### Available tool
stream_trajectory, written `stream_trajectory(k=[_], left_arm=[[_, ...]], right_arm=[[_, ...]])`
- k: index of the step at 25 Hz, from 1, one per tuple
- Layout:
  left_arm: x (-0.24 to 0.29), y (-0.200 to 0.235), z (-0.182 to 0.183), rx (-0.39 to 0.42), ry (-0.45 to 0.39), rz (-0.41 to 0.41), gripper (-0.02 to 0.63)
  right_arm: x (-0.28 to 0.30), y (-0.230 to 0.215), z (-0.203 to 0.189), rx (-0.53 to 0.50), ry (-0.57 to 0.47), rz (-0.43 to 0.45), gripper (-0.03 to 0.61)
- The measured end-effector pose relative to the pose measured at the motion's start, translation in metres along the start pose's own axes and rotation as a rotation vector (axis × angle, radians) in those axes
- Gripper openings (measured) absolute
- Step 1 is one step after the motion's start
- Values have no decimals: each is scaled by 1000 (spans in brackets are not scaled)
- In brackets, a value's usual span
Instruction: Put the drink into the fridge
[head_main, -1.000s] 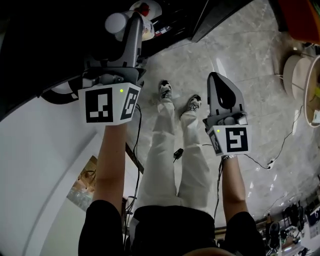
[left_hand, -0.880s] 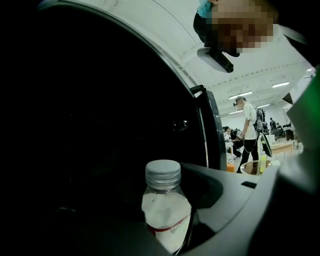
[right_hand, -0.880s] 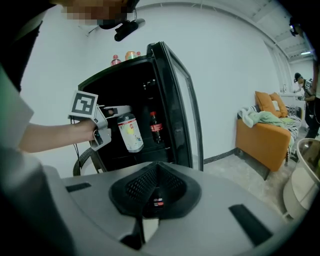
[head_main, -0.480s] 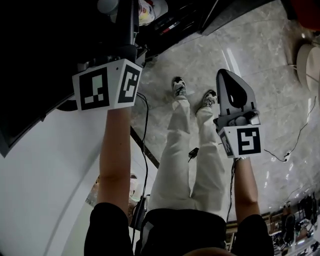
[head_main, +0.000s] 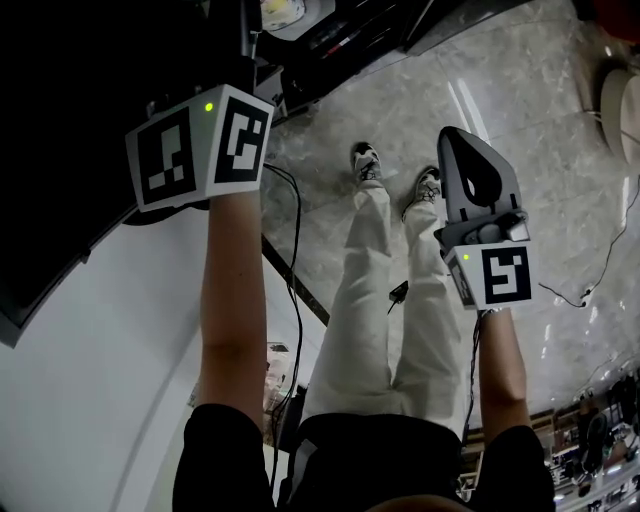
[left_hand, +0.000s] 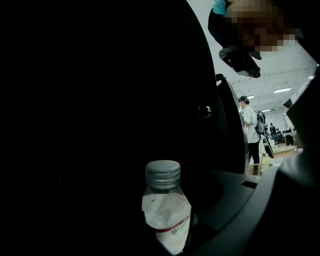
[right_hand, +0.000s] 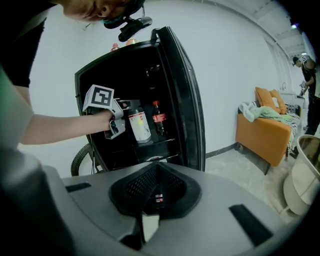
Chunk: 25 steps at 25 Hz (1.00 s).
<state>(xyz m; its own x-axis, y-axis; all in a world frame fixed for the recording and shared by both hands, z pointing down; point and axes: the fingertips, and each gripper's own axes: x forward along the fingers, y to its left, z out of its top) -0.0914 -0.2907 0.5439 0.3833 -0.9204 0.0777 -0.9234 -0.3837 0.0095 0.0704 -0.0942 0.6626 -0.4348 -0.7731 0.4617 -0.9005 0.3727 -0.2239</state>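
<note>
The drink is a clear bottle (left_hand: 167, 216) with a silver cap and a white label. My left gripper (right_hand: 126, 124) is shut on it and holds it upright inside the black fridge (right_hand: 95, 75), close over a shelf. From the head view only the gripper's marker cube (head_main: 200, 145) and a bit of the bottle (head_main: 278, 10) show, and the jaws are lost in the dark interior. My right gripper (head_main: 453, 140) hangs shut and empty over the floor, right of the person's legs, pointing towards the fridge.
The fridge door (right_hand: 186, 100) stands open to the right of the shelves. A cola bottle (right_hand: 158, 118) stands on the same shelf behind the drink. An orange sofa (right_hand: 265, 135) and a white bin (right_hand: 304, 177) are at the right. A cable (head_main: 292, 260) runs along the floor.
My left gripper has carried the bottle further into the fridge, so most of it has left the head view. The right gripper has sunk slightly and stays shut.
</note>
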Motion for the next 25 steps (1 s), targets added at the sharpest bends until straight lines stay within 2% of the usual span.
stream_trajectory(k=[6,15,19,25], left_arm=[[2,2,1,1,-3,-4,207],[1,-1,2,29,-16,-6,209],[-1,-1,2,46,-19,-9,209],[-1,0,-1,61,-2,8,233]], right_arm=[[-3,6,-11,27,42,-5,14],[-8,2,-12,1,31,-25,14],[-13,2,-20,22,93,-51,14],[-15,6,-13,17,52,-28,14]])
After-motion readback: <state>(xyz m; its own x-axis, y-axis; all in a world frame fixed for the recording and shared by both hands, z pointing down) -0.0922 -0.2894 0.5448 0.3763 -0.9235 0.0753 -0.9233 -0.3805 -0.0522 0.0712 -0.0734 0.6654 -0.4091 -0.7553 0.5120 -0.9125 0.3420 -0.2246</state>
